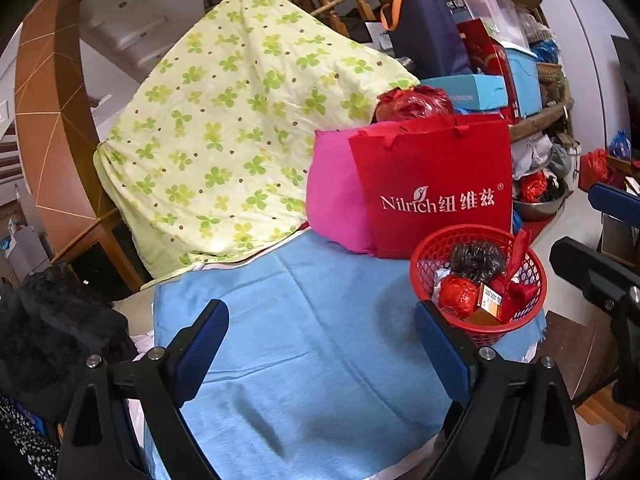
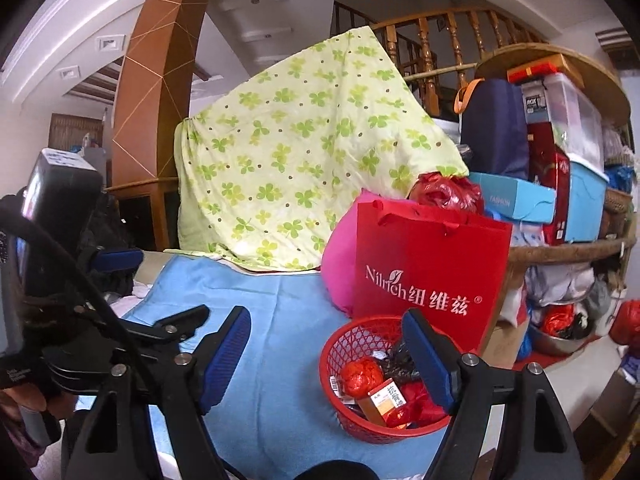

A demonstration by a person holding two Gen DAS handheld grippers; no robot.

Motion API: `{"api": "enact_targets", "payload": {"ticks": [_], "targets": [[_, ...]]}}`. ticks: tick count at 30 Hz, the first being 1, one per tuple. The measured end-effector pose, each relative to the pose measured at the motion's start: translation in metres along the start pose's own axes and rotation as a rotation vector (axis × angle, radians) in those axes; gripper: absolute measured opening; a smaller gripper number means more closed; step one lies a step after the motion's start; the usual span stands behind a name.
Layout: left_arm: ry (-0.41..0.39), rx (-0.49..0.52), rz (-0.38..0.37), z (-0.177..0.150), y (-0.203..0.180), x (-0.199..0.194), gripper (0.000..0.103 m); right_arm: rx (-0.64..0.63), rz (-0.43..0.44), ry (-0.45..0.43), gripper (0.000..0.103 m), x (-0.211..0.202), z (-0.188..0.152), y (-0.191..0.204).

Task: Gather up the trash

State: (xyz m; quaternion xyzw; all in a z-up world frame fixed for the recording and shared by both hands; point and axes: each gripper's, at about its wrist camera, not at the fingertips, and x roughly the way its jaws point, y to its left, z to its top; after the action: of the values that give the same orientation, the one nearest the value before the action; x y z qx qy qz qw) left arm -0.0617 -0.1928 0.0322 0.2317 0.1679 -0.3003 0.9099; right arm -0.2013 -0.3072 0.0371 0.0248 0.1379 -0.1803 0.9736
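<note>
Left wrist view: left gripper [image 1: 322, 344] spread wide, nothing between the fingers, above bare blue cloth [image 1: 320, 320]; red mesh basket [image 1: 478, 280] of wrappers and a small orange box [image 1: 490, 306] near the cloth's right edge, red Nilrich bag [image 1: 436, 188] just behind. Right wrist view: right gripper [image 2: 326, 354] also released and empty, right finger overlapping the basket [image 2: 352, 344]; open cloth [image 2: 280, 312] ahead, clover-print sheet [image 2: 304, 160] beyond.

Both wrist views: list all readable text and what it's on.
"Nilrich 纽维兹 ®": white print on the red paper bag.
"FASHION": on the light blue box behind the bag; in the right wrist view it is blurred.
"ROX": label on the clear plastic bin; smaller print unreadable.
Orange carton in the red basket: Chinese characters, too blurred to read.
Barcode sticker in the basket: unreadable.
</note>
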Motion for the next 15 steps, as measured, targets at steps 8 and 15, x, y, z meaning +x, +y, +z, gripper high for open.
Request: {"api": "enact_targets", "payload": {"ticks": [8, 15], "targets": [[-0.017, -0.017, 0.010, -0.004, 0.008, -0.011, 0.094, 0.013, -0.024, 0.009, 0.081, -0.003, 0.007, -0.001], [-0.021, -0.028, 0.020, -0.006, 0.013, -0.016, 0.094, 0.029, -0.032, 0.031, 0.081, -0.003, 0.009, -0.001]]}}
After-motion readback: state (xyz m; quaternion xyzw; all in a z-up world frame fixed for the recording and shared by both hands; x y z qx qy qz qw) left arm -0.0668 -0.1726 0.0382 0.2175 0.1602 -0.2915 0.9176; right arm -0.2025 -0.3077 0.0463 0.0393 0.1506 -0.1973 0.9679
